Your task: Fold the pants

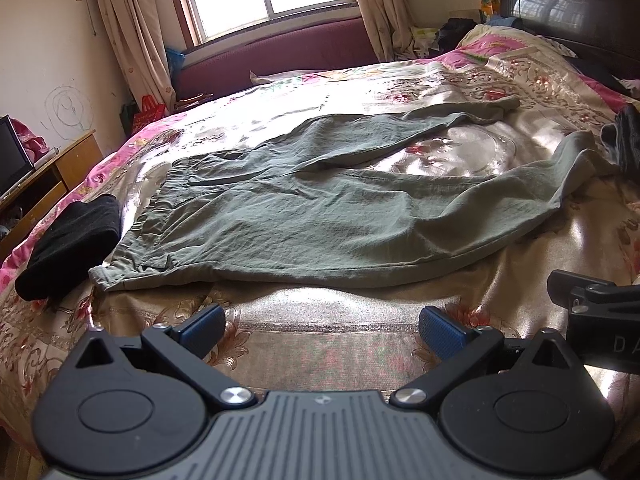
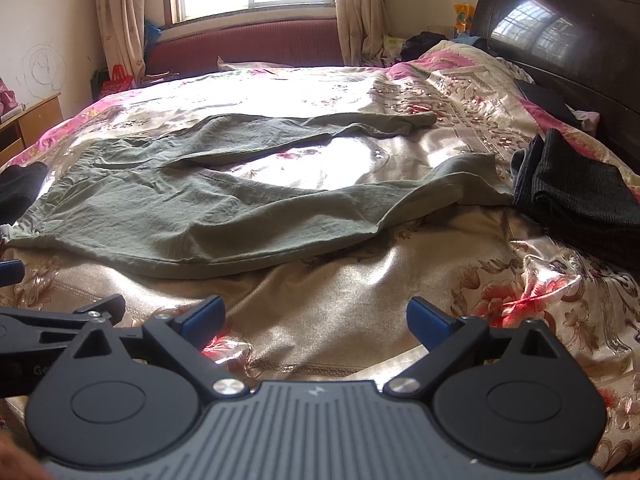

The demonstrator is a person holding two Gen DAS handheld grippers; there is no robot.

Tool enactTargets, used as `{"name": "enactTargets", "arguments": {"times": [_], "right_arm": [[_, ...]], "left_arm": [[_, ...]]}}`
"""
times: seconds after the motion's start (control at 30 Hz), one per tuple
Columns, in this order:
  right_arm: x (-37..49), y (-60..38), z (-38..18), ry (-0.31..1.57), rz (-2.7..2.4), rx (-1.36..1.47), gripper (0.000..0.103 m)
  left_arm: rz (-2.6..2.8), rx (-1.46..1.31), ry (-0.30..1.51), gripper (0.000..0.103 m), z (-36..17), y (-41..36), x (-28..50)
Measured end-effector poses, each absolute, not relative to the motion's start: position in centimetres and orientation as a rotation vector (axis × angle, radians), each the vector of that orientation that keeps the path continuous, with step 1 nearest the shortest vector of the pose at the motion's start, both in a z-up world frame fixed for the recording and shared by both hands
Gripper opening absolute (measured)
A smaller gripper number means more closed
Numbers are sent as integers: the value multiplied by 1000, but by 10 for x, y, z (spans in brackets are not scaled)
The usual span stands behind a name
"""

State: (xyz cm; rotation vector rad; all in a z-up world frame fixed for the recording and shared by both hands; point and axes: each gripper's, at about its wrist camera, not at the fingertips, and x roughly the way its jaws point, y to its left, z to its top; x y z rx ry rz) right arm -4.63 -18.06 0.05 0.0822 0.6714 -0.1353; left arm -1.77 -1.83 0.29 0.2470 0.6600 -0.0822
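The green pants (image 1: 304,216) are being left unfolded on the bed (image 1: 328,344), legs splayed apart, waistband beside the black garment (image 1: 68,248); no fold is being shown yet, so the whole task is judged outstanding; the left tool (image 1: 322,326) and right tool (image 2: 316,318) are being held spread and empty, short of the pants.

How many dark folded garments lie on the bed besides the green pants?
2: a black folded garment by the waistband, a dark folded garment by the leg cuffs. Others may be hidden.
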Motion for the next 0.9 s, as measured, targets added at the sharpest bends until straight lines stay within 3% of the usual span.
{"name": "enactTargets", "arguments": {"times": [0.53, 0.9], "right_arm": [[-45, -181, 0, 677, -136, 75, 97], [22, -260, 25, 657, -211, 171, 97]], "left_arm": [[-92, 270, 648, 103, 6, -22, -15], [-258, 340, 482, 103, 33, -63, 43]]}}
